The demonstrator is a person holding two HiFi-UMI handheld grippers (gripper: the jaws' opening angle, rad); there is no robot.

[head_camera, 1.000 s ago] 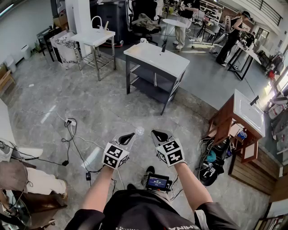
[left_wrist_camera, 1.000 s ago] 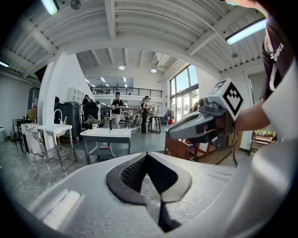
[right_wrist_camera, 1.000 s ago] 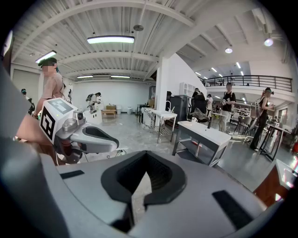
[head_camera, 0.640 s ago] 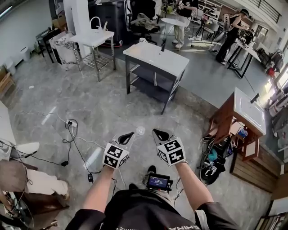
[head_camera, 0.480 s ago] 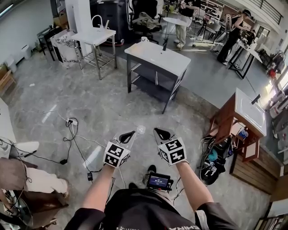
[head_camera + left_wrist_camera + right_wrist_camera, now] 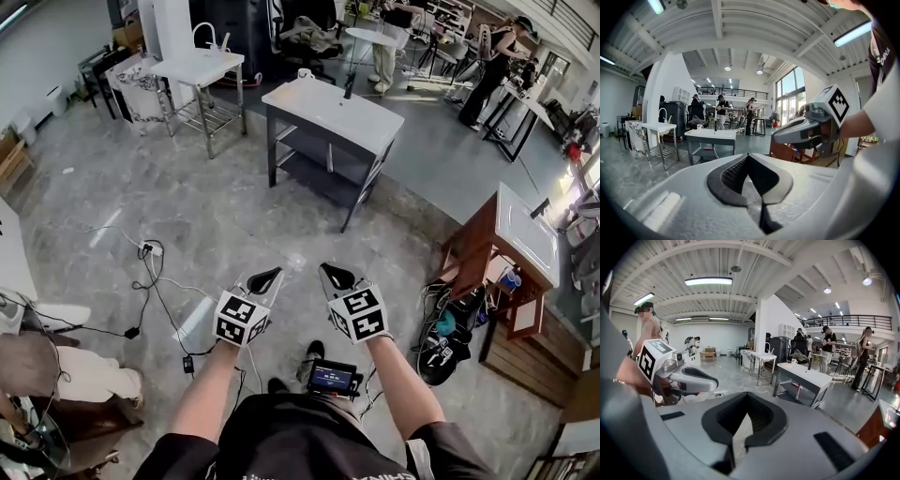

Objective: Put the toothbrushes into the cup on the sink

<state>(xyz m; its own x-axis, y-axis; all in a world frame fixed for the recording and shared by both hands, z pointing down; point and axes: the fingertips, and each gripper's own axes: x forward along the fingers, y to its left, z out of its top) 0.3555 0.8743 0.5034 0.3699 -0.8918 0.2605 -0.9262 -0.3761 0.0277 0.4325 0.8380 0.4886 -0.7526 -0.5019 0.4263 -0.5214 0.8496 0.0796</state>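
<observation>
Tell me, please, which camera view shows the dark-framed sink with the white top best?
The head view shows it best. It looks down on the dark-framed sink, taking in its whole white top and the shelf beneath. Both gripper views show it only small and from a low angle, so its top is foreshortened.

Dark-framed sink [image 6: 328, 112], white cup [image 6: 303, 73] on its far edge

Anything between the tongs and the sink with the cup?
Nothing visible. Only floor lies between the left tongs, the right tongs and the sink; the cup stands at its far edge. Cables lie off to the left. Toothbrushes can't be made out.
</observation>
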